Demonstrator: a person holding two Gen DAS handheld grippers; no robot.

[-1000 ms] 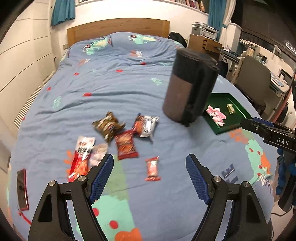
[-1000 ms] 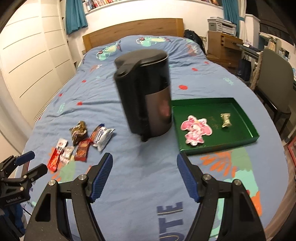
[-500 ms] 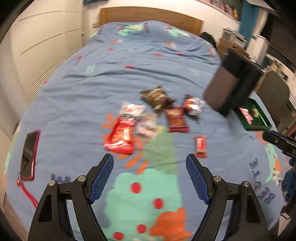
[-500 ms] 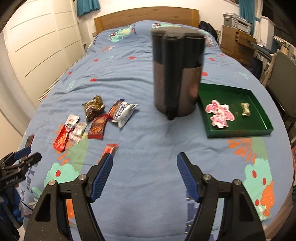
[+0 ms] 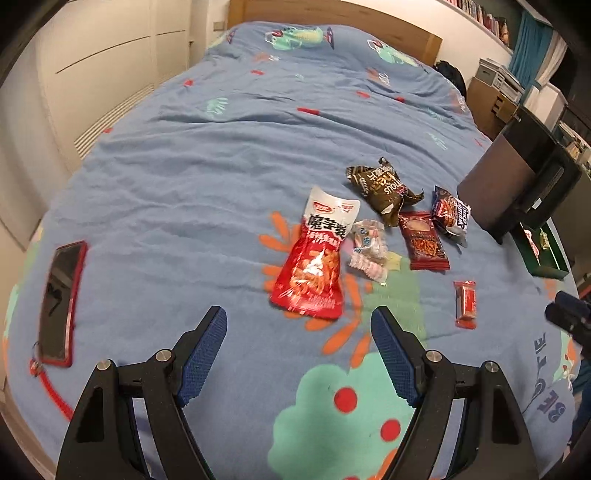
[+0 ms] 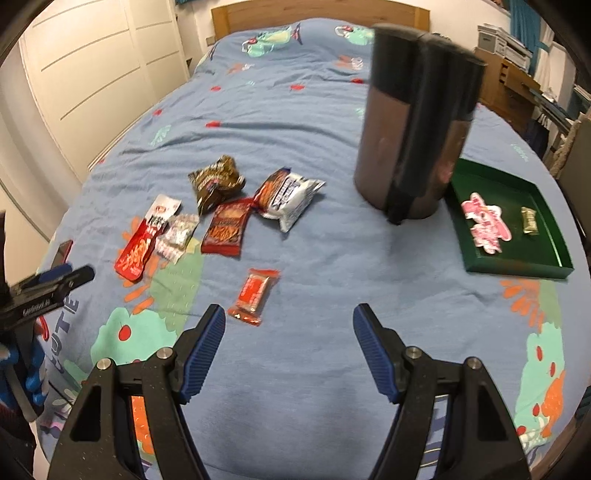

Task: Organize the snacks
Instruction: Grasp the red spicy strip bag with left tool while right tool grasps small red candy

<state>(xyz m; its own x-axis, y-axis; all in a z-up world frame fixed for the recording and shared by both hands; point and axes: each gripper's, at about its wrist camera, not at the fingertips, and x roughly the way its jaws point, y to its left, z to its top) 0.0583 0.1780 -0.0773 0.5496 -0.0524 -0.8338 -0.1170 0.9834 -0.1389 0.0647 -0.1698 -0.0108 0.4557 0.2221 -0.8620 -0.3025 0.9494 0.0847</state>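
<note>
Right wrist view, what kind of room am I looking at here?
Most likely a bedroom: a bed with a blue patterned cover and wooden headboard, white wardrobe doors beside it, and a desk along the far wall.

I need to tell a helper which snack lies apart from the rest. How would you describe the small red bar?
On the blue bedspread, find the cluster of snack packets left of the tall dark canister. The small red bar lies alone, nearer the camera than that cluster, touching no other packet.
</note>
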